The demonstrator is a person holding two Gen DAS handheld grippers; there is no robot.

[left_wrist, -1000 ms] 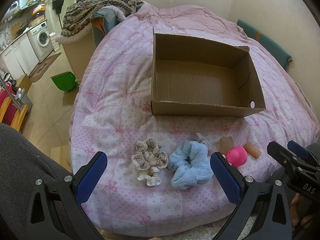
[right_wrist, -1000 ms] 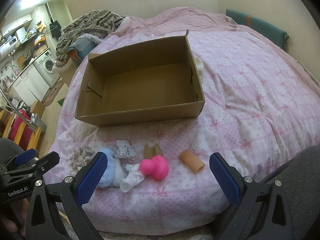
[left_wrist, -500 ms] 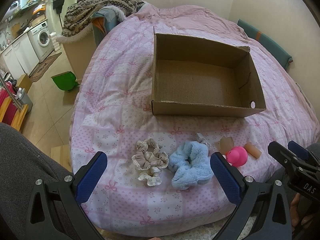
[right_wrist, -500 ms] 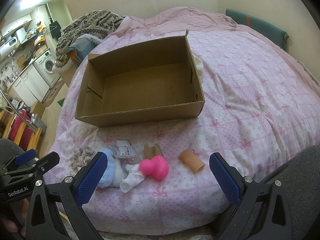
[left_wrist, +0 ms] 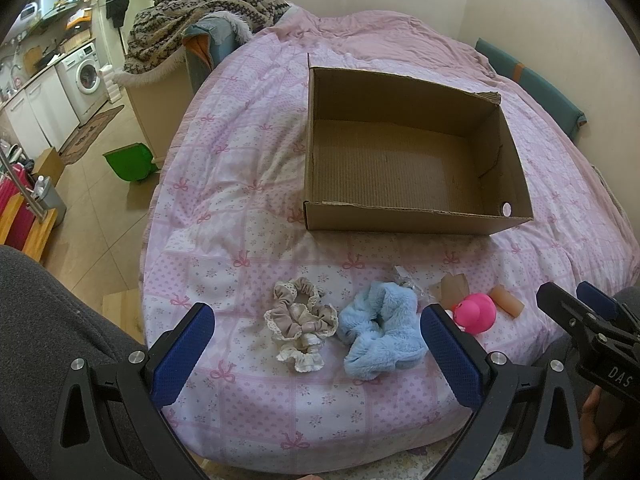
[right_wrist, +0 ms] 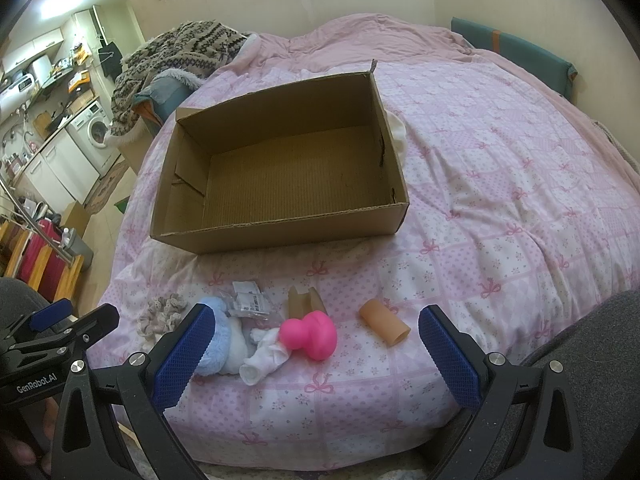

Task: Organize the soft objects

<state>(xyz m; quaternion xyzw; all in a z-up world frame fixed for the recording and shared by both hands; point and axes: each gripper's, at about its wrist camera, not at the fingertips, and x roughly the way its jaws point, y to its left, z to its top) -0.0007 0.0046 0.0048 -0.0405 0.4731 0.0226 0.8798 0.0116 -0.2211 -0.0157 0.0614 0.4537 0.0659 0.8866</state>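
An empty cardboard box (left_wrist: pixel 412 216) (right_wrist: pixel 280 236) sits on the pink bedspread. In front of it lie a beige lace scrunchie (left_wrist: pixel 300 322) (right_wrist: pixel 160 314), a fluffy blue scrunchie (left_wrist: pixel 380 332) (right_wrist: pixel 224 344), a white sock (right_wrist: pixel 264 354), a pink rubber toy (left_wrist: pixel 476 312) (right_wrist: pixel 314 334), a tan tube (left_wrist: pixel 506 306) (right_wrist: pixel 384 326), a small plastic packet (right_wrist: pixel 250 304) and a brown cardboard scrap (right_wrist: pixel 306 300). My left gripper (left_wrist: pixel 316 344) hangs open just short of the two scrunchies. My right gripper (right_wrist: pixel 316 340) hangs open near the pink toy. Neither holds anything.
The bed edge (left_wrist: pixel 152 240) drops to a tiled floor at left, with a green bin (left_wrist: pixel 130 162) there. A pile of blankets (left_wrist: pixel 200 20) lies at the bed's far left. A teal cushion (right_wrist: pixel 516 52) lines the wall. The person's grey-clad legs (left_wrist: pixel 48 320) flank the grippers.
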